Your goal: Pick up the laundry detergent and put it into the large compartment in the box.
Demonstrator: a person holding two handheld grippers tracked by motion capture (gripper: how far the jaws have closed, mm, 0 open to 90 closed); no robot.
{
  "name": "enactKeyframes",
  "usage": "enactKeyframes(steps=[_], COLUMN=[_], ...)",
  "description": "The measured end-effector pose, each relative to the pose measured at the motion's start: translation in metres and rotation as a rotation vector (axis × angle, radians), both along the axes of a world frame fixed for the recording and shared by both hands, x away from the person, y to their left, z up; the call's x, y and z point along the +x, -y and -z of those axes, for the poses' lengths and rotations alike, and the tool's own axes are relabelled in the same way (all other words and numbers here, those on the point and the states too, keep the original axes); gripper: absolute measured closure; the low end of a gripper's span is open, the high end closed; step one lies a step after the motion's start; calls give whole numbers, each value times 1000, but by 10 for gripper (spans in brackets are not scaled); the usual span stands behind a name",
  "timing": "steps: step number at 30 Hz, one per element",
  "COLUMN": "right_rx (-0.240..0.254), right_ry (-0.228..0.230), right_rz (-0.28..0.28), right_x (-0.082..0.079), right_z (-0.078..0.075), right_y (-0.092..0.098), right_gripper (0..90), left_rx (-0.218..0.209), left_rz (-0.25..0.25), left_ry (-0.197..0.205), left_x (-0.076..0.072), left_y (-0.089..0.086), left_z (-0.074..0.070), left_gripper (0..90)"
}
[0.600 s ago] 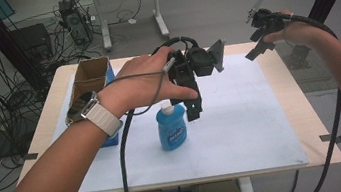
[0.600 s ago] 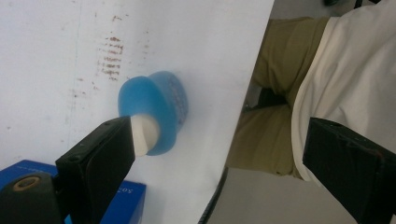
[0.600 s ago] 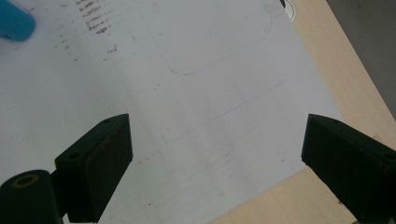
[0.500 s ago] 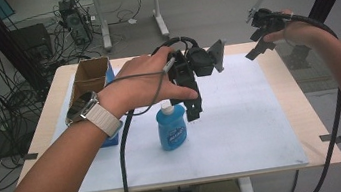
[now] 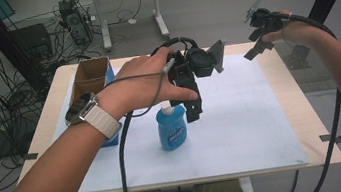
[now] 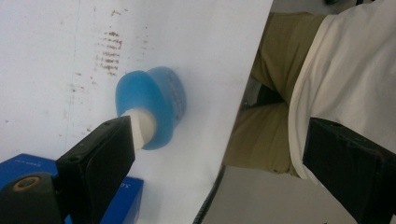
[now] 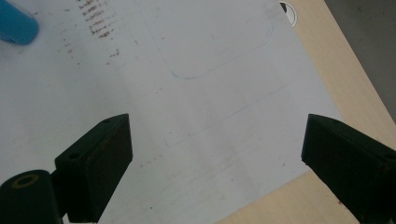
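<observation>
Nothing has shifted in the last half second: the left gripper still hovers with jaws spread beside the white cap of the blue bottle standing on the worktop, ungrasped, while the right gripper, also spread, waits far off.

We could not see the bottle's cap, hidden behind the left hand. The blue box at the table's left edge lay mostly under the wrist. Its label was unreadable.
</observation>
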State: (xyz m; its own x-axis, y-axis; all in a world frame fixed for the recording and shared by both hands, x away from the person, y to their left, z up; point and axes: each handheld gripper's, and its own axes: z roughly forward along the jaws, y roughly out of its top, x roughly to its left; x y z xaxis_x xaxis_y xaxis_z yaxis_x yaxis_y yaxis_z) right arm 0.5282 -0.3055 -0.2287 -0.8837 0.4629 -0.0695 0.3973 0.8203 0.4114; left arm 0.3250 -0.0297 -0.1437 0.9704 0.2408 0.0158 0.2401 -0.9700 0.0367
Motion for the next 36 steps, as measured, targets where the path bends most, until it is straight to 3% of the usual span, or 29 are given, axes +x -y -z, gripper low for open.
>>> enactKeyframes(steps=[19,36], right_rx=[1,11], right_ry=[-1,7], right_rz=[4,-1], right_x=[-3,-4], right_z=[0,-2], right_y=[3,1], right_gripper=[84,83], left_rx=[2,2], left_rz=[-8,-61], left_ry=[4,17], left_x=[-1,2], left_y=[0,-4], left_z=[-3,-5], left_gripper=[96,98])
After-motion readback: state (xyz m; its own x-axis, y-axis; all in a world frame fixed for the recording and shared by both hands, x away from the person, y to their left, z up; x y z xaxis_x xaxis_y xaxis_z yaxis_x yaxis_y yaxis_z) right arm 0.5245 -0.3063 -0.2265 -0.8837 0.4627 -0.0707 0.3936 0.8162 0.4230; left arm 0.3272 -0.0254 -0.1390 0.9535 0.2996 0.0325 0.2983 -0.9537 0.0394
